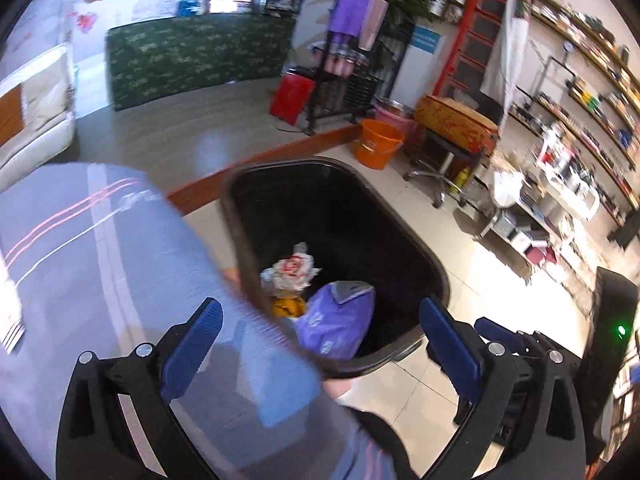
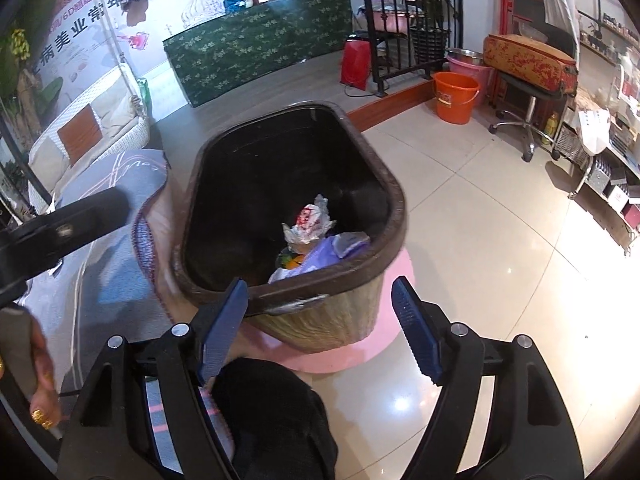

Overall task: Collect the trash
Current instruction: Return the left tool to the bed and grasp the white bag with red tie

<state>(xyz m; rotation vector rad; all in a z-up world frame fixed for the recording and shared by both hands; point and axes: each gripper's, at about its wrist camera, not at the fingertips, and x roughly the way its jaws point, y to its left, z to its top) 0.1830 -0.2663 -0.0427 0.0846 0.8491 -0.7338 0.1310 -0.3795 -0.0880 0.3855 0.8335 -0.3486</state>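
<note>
Two grippers are hovering over the floor [image 2: 480,208]: your trash bin [image 2: 288,184] is standing there, holding a purple bag [image 1: 336,324] and crumpled white wrapper [image 1: 292,270]. Your left gripper [image 1: 320,340] and right gripper [image 2: 320,320] are keeping fingers spread, pinching nothing.

Both tools, the left tool [image 1: 320,340] and the right tool [image 2: 318,328], have black frames, silver screws and blue ribbed pads; at eight o'clock, gold nail polish and a gold ring.
</note>
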